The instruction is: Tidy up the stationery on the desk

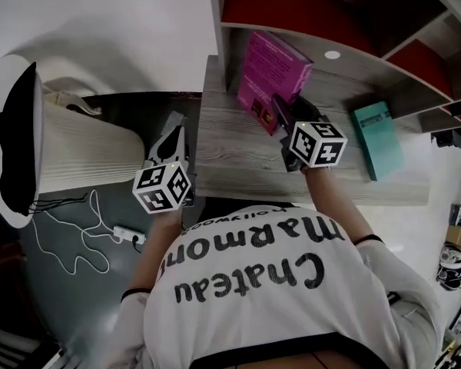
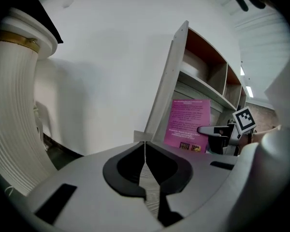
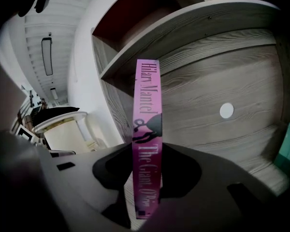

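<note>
A pink book point(image 1: 270, 75) stands tilted on the wooden desk point(image 1: 230, 152) under the shelf unit, near its left upright. My right gripper point(image 3: 147, 178) is shut on the pink book point(image 3: 146, 129), whose spine runs up between the jaws. The same book point(image 2: 186, 125) shows in the left gripper view with the right gripper point(image 2: 222, 134) beside it. My left gripper point(image 1: 173, 141) hangs off the desk's left edge, jaws shut on nothing point(image 2: 146, 170). A teal book point(image 1: 376, 138) lies flat on the desk to the right.
A shelf unit point(image 1: 330, 21) with red-backed compartments rises over the desk. A white ribbed bin with a black lid point(image 1: 61, 148) stands to the left on the dark floor. A power strip and white cable point(image 1: 100, 237) lie on the floor.
</note>
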{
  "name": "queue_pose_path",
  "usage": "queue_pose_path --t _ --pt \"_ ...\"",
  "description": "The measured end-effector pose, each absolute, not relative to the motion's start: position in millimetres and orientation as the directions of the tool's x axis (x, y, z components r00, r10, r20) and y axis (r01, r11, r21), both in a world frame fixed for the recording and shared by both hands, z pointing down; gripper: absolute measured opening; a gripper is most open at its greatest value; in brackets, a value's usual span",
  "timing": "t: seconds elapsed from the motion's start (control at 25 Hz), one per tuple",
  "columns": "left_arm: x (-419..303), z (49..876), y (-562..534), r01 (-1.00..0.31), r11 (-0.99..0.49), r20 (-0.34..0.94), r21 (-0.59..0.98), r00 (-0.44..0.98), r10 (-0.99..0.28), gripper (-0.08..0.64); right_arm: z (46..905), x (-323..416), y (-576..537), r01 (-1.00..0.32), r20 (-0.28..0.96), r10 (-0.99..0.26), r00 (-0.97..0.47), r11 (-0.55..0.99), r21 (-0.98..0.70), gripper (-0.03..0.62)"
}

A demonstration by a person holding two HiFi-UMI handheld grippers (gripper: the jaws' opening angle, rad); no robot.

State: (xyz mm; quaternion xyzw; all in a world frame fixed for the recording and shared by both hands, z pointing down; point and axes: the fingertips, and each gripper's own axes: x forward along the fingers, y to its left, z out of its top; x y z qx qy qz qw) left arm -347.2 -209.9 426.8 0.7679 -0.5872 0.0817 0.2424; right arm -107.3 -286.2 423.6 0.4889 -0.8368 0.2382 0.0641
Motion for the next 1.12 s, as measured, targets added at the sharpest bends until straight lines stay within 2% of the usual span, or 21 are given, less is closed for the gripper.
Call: queue_pose_path --t 0.28,0.56,0.88,1.12 --pt "-373 434 -230 -0.927 -0.252 0.409 0.277 0.352 -0.842 0.021 423 -129 -306 -0.912 0.329 -0.863 -0.384 0.299 -0.279 0.144" --pt "-396 440 -236 -0.927 -0.255 0.424 0.275 0.355 -0.833 0.021 428 -151 -317 -0.934 0.324 -0.888 -0.326 0.249 -0.258 0.144" --pt "-399 442 -243 -0.924 -0.267 0.423 0.274 0.365 -0.83 0.021 424 -168 -319 -0.935 0.317 -0.881 -0.351 0.315 -0.161 0.147" --pt "-400 445 -242 -0.924 -0.259 0.425 0.28 0.361 -0.83 0.021 427 -181 -309 -0.916 0.329 -0.855 -0.401 0.368 -0.16 0.152"
